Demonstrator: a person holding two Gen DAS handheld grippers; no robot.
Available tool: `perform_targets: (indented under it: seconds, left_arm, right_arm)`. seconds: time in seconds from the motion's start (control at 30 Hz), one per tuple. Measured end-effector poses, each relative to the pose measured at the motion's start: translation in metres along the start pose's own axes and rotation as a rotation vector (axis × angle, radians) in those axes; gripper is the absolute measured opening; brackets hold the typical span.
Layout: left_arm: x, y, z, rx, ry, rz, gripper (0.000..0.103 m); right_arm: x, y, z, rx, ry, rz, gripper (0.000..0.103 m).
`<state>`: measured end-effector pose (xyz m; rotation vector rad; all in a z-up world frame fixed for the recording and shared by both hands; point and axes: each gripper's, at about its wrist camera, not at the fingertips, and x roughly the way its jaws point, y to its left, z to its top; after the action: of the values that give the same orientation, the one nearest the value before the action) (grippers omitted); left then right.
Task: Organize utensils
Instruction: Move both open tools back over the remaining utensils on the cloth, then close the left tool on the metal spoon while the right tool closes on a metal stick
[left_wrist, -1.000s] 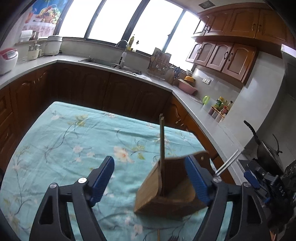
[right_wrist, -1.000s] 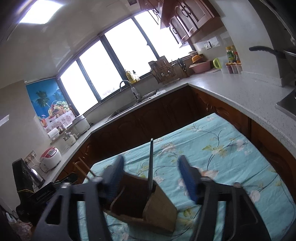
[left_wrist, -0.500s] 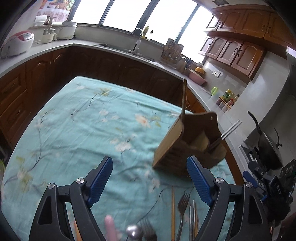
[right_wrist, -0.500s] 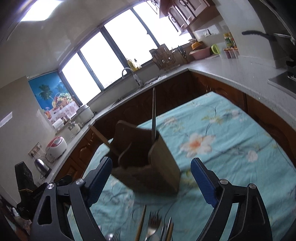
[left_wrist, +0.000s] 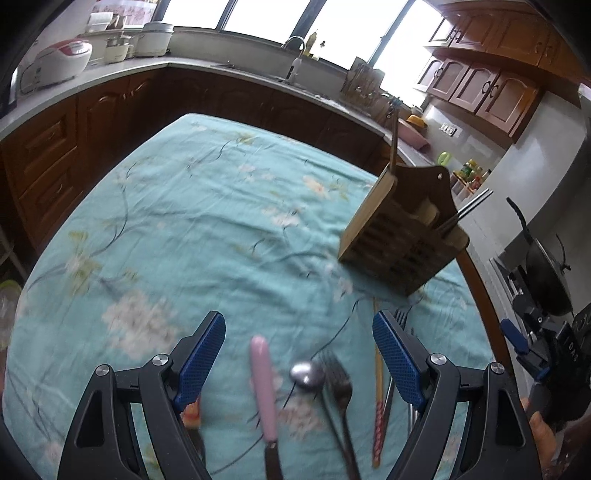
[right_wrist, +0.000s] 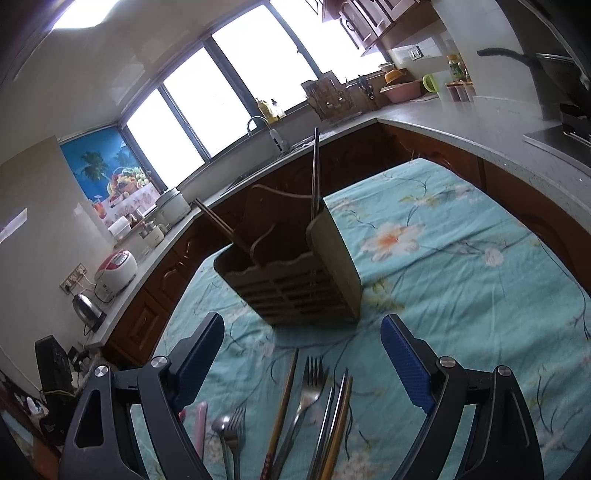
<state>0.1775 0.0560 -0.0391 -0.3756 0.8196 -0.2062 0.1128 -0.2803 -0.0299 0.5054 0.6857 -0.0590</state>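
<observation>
- Left gripper: black frame with blue-padded fingers spread wide, holding nothing, hovering above the near part of the desk.
- Right gripper: likewise black with blue pads; its fingers stood wide apart and empty, pointing toward the holder.
- Desk: covered by a turquoise cloth printed with pale flowers and thin dark stems.
- Brown wooden slatted utensil holder: stood on the far right of the desk in the left wrist view, and in the centre, just beyond the fingertips, in the right wrist view. It contained a tall dark chopstick rising nearly upright, and a further stick leaning out to one side.
- Loose utensils lay in a row on the cloth near both grippers, nearer than the holder and apart from it:
  - pink-handled knife, furthest left, partly blurred;
  - silver metal spoon, its bowl just beside a dark metal fork;
  - brown wooden chopstick with a red patterned end;
  - silver metal fork, with a bundle of metal and wooden sticks just to its right.
</observation>
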Motion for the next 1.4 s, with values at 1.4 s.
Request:
perform_targets:
  seconds: [1.4]
  left_arm:
    - [0.053, -0.035, -0.040, 0.140, 0.230, 0.080, 0.054]
  right_arm:
    - [0.044, 0.021, -0.055, -0.131, 0.225, -0.026, 0.057]
